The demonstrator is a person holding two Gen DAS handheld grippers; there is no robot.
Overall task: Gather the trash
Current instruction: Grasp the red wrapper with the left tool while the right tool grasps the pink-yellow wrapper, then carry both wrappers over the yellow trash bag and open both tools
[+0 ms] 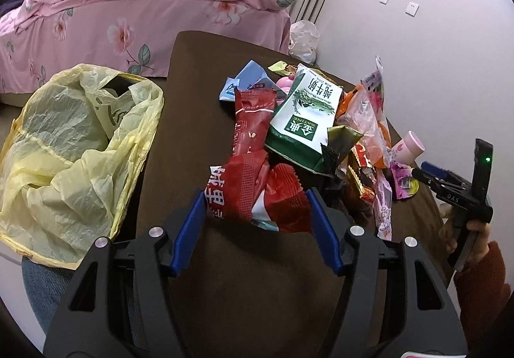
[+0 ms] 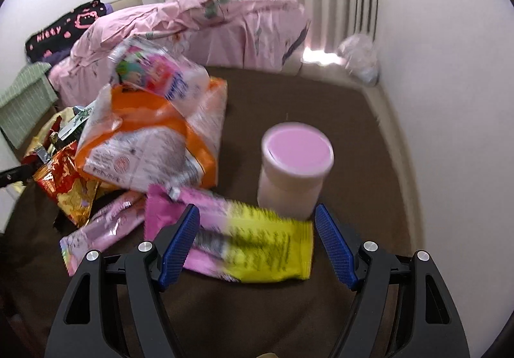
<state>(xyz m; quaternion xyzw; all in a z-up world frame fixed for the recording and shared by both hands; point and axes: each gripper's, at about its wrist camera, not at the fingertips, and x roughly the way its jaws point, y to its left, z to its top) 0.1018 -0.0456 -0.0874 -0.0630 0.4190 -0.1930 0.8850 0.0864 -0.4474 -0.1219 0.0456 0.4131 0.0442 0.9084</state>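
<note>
A heap of snack wrappers lies on the brown table (image 1: 199,120). My left gripper (image 1: 257,207) has its blue pads against both sides of a crumpled red snack wrapper (image 1: 250,184) at the near end of the heap. Behind it lie a green and white milk carton (image 1: 302,113) and another red packet (image 1: 253,113). My right gripper (image 2: 257,229) stands open over a pink and yellow wrapper (image 2: 257,242), which lies flat between its fingers. A white cup with a pink lid (image 2: 295,162) stands just beyond. The right gripper (image 1: 430,173) also shows at the left wrist view's right edge.
A yellow plastic bag (image 1: 74,146) lines an open bin left of the table. An orange and clear bag (image 2: 154,133) and a gold and red packet (image 2: 64,187) lie left of the right gripper. A bed with pink bedding (image 1: 128,4) stands behind; a wall runs along the right.
</note>
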